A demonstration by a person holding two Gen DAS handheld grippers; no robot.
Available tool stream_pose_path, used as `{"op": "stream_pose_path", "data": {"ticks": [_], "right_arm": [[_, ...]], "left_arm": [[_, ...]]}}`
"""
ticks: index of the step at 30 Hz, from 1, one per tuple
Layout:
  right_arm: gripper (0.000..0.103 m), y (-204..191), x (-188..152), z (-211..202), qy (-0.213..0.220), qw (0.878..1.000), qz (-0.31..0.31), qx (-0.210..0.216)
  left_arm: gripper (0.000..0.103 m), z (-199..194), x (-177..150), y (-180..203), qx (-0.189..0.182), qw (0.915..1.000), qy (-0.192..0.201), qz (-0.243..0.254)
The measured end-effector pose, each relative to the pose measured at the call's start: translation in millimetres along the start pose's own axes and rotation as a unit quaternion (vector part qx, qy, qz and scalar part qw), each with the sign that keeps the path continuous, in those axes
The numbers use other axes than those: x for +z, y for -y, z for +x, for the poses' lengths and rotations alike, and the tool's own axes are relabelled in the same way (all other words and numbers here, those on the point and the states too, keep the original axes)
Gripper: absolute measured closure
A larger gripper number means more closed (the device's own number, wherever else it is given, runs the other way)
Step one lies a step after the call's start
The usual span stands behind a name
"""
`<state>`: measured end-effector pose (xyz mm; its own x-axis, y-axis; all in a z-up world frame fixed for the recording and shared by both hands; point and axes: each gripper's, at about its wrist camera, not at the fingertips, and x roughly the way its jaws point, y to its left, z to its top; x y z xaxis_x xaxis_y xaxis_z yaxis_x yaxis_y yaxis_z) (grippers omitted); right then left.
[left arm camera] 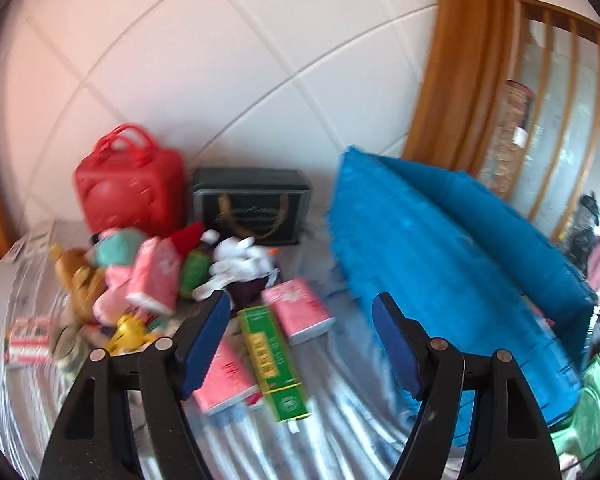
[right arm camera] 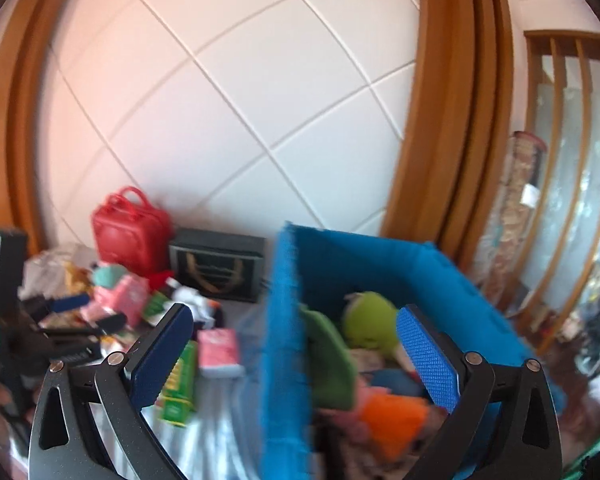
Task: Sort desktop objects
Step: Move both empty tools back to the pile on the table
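Meanwhile the left gripper [left arm camera: 300, 320] hung with its jaws spread and nothing between them, above a green box [left arm camera: 274, 360] lying on the grey table cover [left arm camera: 340, 420] just left of the blue fabric bin [left arm camera: 460, 264]. Pink tissue packs [left arm camera: 298, 310] lay beside that box, left of the bin. The right gripper [right arm camera: 296, 344] also stood wide and empty over the bin's near wall. Inside the bin sat a green plush toy [right arm camera: 372, 320] and an orange item [right arm camera: 396, 420].
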<state>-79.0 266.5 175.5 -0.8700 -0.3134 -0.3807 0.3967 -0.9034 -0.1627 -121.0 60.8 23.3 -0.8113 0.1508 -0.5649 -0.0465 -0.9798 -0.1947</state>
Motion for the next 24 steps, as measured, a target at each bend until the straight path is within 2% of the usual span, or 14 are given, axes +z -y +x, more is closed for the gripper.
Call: {"op": "stream_pose_path", "data": {"ticks": [3,6,8,13,16,19,24], "right_arm": [[0.000,-26.0,-6.8,14.4,0.011,0.998,0.026,0.049],[0.000,-49.8,-20.7,39.5,0.001,0.995,0.052,0.088],[0.000,-63.7,-34.8,62.2,-0.019,0.992,0.065,0.105],[0.000,-94.0,-92.5,126.6,-0.120,0.983,0.063,0.127],[0.000,-108.9,-122.1,152.3,-0.158,0.979,0.036,0.123],[0.000,-113.3,-142.4,172.9,-0.187,0.973,0.030,0.130],[0.000,-130.4,-162.7,203.7,-0.229,0.963,0.021,0.144]], "left_arm": [[0.030,3.5,-22.0,-50.6,0.034,0.9988,-0.012,-0.035],[0.030,8.4,-45.9,-98.0,0.079,0.9952,-0.027,-0.052],[0.030,13.7,-67.3,-130.6,0.125,0.9892,-0.047,-0.059],[0.030,26.1,-122.0,-196.5,0.212,0.9699,-0.107,-0.055],[0.030,27.9,-147.3,-221.3,0.225,0.9634,-0.131,-0.063],[0.030,34.3,-159.2,-235.1,0.215,0.9608,-0.155,-0.082],[0.030,53.9,-169.6,-243.7,0.203,0.9566,-0.193,-0.081]]}}
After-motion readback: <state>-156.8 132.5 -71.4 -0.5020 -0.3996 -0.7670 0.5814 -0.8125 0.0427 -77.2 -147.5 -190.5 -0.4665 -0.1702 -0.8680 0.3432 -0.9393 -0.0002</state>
